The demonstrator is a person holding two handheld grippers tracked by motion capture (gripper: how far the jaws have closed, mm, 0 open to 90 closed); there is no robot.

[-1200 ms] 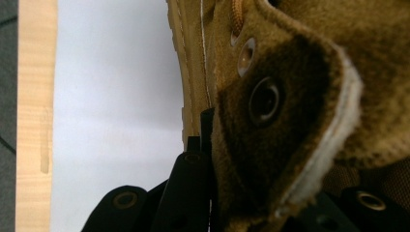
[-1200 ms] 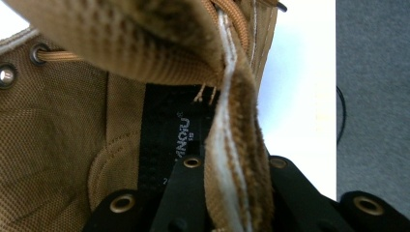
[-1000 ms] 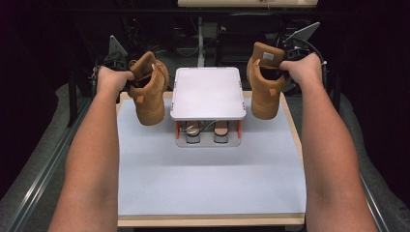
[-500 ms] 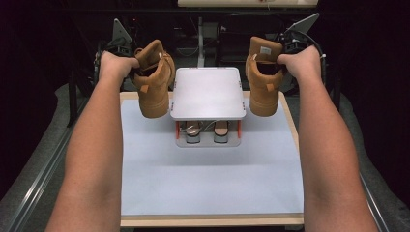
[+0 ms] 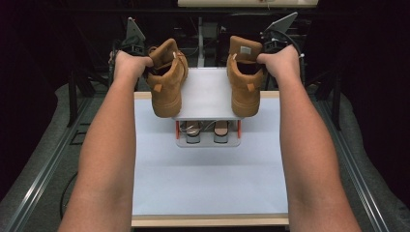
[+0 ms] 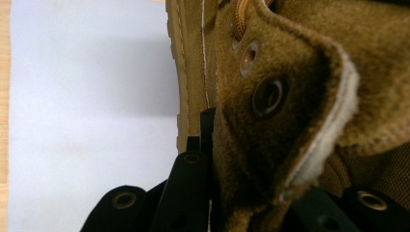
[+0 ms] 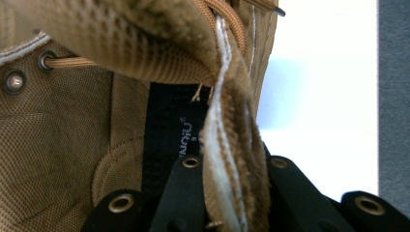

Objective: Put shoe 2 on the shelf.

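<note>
A pale blue mat [image 5: 208,188] on a wooden table carries a small white two-tier rack [image 5: 208,96]. The left gripper [image 6: 232,159] is clamped on the collar of a tan suede lace-up boot [image 5: 168,79] hanging below it beside the rack. The right gripper [image 7: 232,169] pinches the collar of a matching tan boot [image 5: 245,79], hanging below it on the rack's other side.

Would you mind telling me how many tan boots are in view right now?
2. The left boot is held up in the left gripper beside the white rack; the right boot is held in the right gripper on the rack's other side.
</note>
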